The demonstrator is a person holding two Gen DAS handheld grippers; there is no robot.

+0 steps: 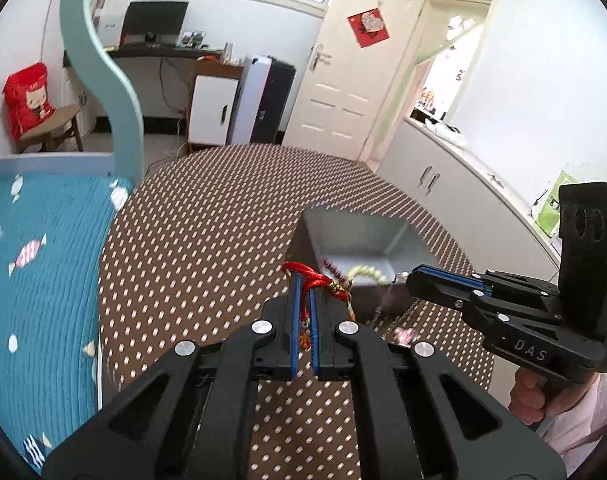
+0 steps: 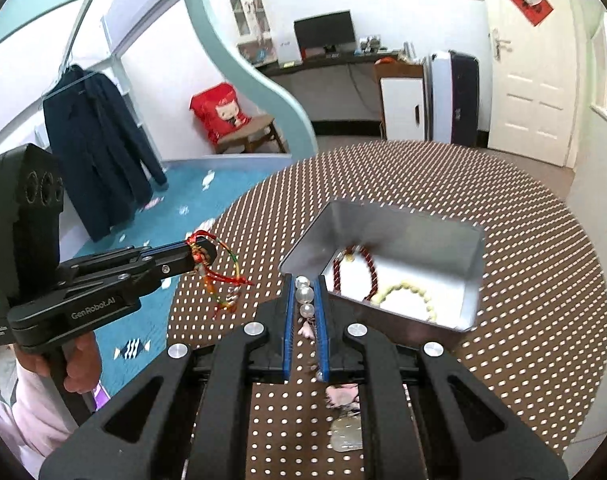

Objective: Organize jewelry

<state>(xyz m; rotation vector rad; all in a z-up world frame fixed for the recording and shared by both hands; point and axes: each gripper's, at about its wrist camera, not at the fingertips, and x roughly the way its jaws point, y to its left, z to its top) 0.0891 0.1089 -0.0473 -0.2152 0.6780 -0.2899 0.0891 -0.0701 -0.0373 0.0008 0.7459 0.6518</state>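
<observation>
Right wrist view: the right gripper (image 2: 304, 300) tilts down over the dotted table (image 2: 523, 280), jaws clamped on a pearl strand (image 2: 306, 295) just beside the metal tin (image 2: 399, 224), which holds a dark red bracelet (image 2: 373, 270) and a pale bead bracelet (image 2: 411, 290). A hand (image 2: 77, 364) holds the left gripper (image 2: 201, 256) alongside, jaws clamped on a red cord bracelet (image 2: 219, 276) above the table.

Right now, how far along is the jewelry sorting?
Done: a dark red bead bracelet and a pale bead bracelet lie in the metal tin. In hand: the left gripper pinches a red cord bracelet; the right gripper pinches a pearl strand. Left: dropping both into the tin.
</observation>
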